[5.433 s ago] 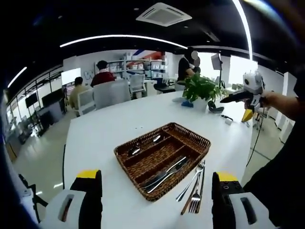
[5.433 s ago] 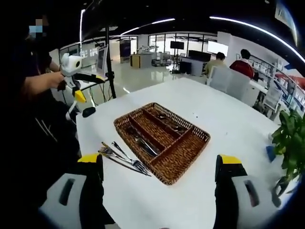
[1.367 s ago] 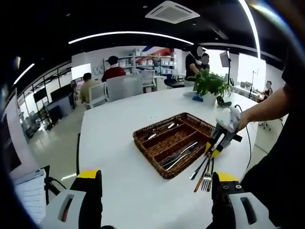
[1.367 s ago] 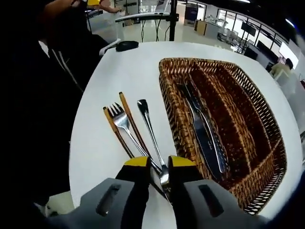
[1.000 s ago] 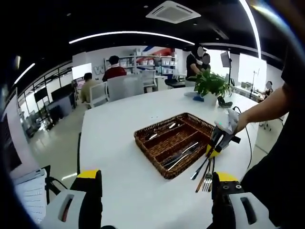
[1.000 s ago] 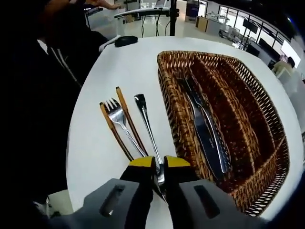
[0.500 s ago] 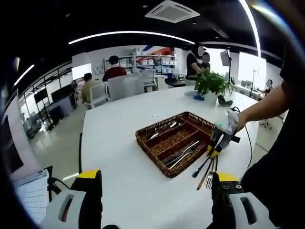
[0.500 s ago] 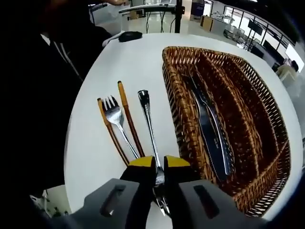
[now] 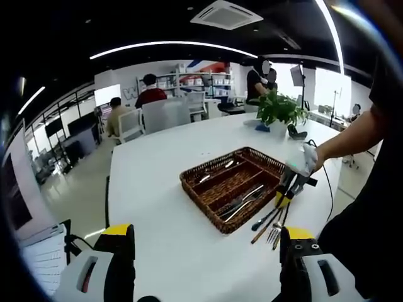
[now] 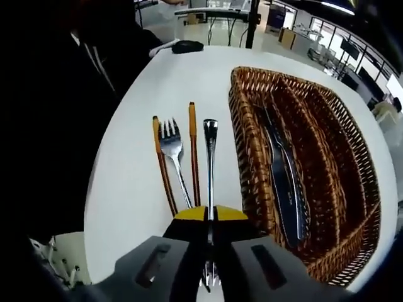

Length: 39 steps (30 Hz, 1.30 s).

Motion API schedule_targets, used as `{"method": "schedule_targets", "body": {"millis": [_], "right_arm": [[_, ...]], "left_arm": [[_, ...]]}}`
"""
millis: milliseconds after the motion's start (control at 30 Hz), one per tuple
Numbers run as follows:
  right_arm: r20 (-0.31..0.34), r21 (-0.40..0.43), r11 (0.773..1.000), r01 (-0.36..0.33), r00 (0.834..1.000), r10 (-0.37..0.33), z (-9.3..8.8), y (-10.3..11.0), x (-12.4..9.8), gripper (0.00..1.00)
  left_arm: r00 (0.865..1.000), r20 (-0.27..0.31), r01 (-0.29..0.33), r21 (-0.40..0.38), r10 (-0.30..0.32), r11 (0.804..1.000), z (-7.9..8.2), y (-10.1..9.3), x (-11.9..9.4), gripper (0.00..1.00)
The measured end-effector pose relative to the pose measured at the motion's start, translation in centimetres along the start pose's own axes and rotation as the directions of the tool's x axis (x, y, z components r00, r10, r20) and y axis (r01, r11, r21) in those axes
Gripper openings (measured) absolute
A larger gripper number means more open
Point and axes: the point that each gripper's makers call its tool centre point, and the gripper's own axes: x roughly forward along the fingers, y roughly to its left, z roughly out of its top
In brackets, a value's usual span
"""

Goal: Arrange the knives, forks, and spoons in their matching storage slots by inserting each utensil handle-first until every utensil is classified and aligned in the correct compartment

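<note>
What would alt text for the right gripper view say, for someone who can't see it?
The right gripper is shut on a silver utensil, its handle pointing away over the white table. Beside it lie a fork between two wooden chopsticks, with a wicker tray holding knives on the other side.

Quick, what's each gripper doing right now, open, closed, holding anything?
Left gripper: open, holding nothing.
Right gripper: closed on a fork.
</note>
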Motion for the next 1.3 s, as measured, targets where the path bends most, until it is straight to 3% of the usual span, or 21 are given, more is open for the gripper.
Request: {"method": "schedule_targets", "body": {"millis": [333, 733, 1300], "right_arm": [[-0.01, -0.013, 1.0, -0.001, 1.0, 0.001, 0.5, -0.1, -0.8, 0.0], [-0.029, 0.056, 0.998, -0.036, 0.999, 0.038, 0.3, 0.3, -1.6, 0.0], [0.002, -0.042, 0.998, 0.049, 0.999, -0.049, 2.5, -0.5, -4.1, 0.0]], "left_arm": [[1.0, 0.004, 0.003, 0.0, -0.003, 1.0, 0.1, -0.1, 0.1, 1.0], [1.0, 0.011, 0.003, -0.001, -0.003, 1.0, 0.3, -0.2, 0.4, 1.0], [1.0, 0.02, 0.009, 0.006, -0.009, 1.0, 0.5, -0.3, 0.8, 1.0]]}}
